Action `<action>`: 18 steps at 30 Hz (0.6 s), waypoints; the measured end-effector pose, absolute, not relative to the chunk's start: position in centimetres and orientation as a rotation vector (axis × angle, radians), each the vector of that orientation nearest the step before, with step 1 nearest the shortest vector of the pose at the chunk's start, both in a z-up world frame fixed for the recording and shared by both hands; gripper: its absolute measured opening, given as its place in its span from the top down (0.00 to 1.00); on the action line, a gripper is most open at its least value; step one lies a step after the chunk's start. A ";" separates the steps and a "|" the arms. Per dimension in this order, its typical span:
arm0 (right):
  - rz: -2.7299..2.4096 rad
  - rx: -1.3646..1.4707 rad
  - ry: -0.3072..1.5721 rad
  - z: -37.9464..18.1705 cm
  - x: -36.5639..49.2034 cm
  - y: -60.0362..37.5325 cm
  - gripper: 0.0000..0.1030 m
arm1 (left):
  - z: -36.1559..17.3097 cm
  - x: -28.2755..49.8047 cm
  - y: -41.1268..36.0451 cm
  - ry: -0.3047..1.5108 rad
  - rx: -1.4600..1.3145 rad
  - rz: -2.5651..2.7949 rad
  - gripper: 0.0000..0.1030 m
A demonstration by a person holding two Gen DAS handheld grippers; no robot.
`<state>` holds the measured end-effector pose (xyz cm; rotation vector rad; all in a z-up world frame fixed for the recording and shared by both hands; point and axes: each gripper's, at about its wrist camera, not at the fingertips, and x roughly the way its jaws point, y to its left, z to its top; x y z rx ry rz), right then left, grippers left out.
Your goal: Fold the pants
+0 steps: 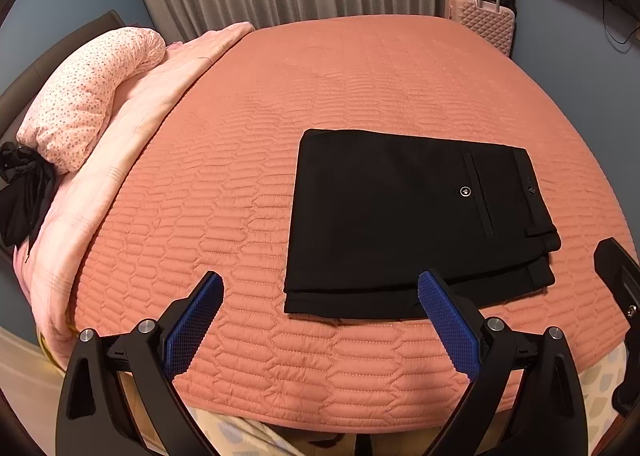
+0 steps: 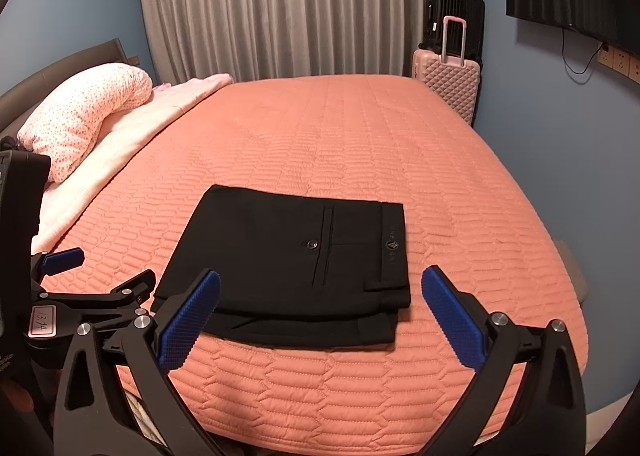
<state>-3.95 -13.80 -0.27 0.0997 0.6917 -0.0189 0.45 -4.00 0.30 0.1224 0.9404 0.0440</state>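
**Folded pants lay flat on the quilt, both grippers empty**

The black pants lay folded into a compact rectangle on the salmon quilted bedspread, near its front edge, with the buttoned back pocket facing up and the waistband toward the right side. Layered edges showed along the side of the bundle nearest the cameras.

The left gripper hovered just in front of the pants, its blue-padded fingers spread wide apart and holding nothing; one pad overlapped the pants' near edge in the left wrist view, though contact could not be judged. The right gripper also hung before the pants with its fingers wide apart and empty.

Well beyond the pants, a dotted pink pillow rested on a pale pink blanket at the left of the bedspread. A pink suitcase stood past the far right corner, against grey curtains
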 end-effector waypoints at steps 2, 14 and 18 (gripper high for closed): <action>-0.016 0.107 0.699 -0.4 -3.9 -13.6 0.04 | 0.3 0.4 -4.0 0.943 0.120 0.044 0.06; -0.023 0.178 0.769 -1.5 -3.0 -13.7 0.04 | -0.2 0.5 -3.2 0.967 0.065 0.031 0.06; -0.019 0.186 0.775 -1.5 -3.0 -13.8 0.04 | -0.1 0.6 -3.1 0.963 0.067 0.046 0.06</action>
